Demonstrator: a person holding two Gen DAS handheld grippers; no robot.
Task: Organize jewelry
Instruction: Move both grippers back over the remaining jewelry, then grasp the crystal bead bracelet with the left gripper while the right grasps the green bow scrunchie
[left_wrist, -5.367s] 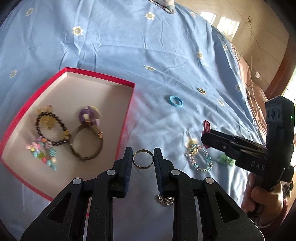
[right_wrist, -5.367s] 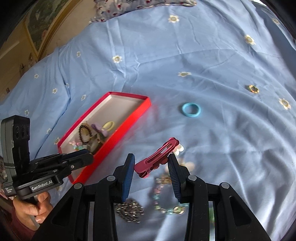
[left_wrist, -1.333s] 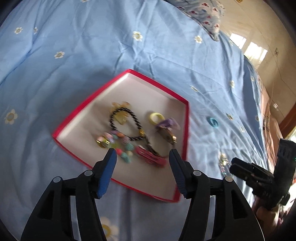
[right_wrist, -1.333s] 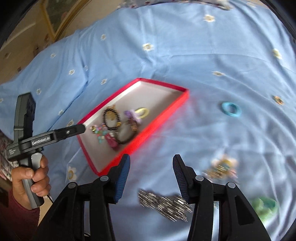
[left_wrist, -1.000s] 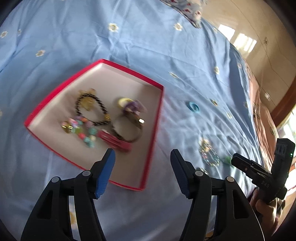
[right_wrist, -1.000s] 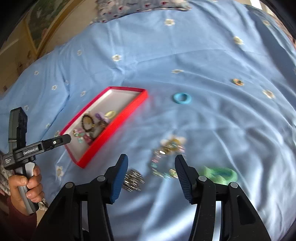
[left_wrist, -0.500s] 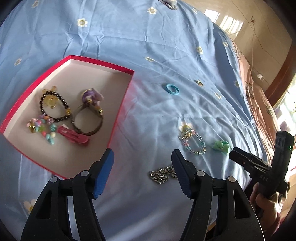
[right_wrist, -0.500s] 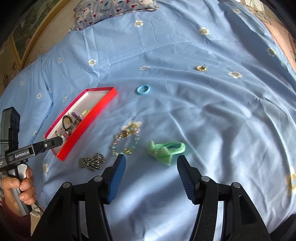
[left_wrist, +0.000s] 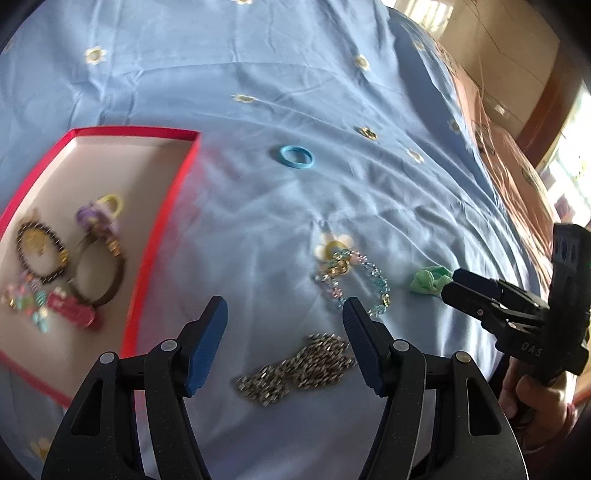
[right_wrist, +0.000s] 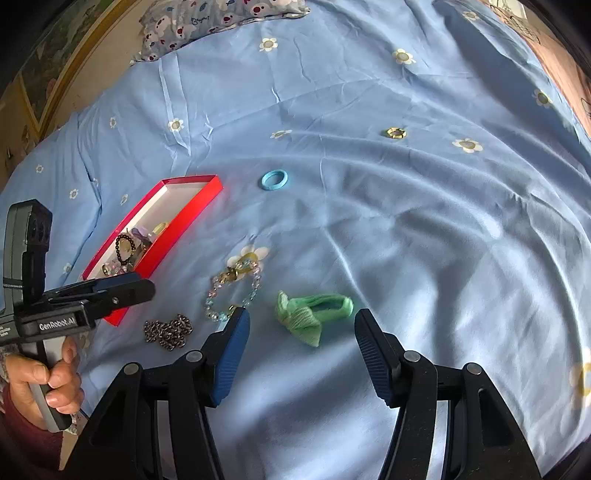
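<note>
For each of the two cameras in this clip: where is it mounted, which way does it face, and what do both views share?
Left wrist: sits on the left tongs, looking down at the silver chain heap on the blue bedsheet; the right tongs and hand show at its right edge.
Right wrist: sits on the right tongs, looking down at the green fabric hair tie; the left tongs and hand show at its left edge.
Shared: the red-rimmed box, blue ring, beaded bracelet.

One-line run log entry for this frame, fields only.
left hand-held gripper: open, over metal chain | right hand-held gripper: open, nearing green scrunchie | red box: partly filled
</note>
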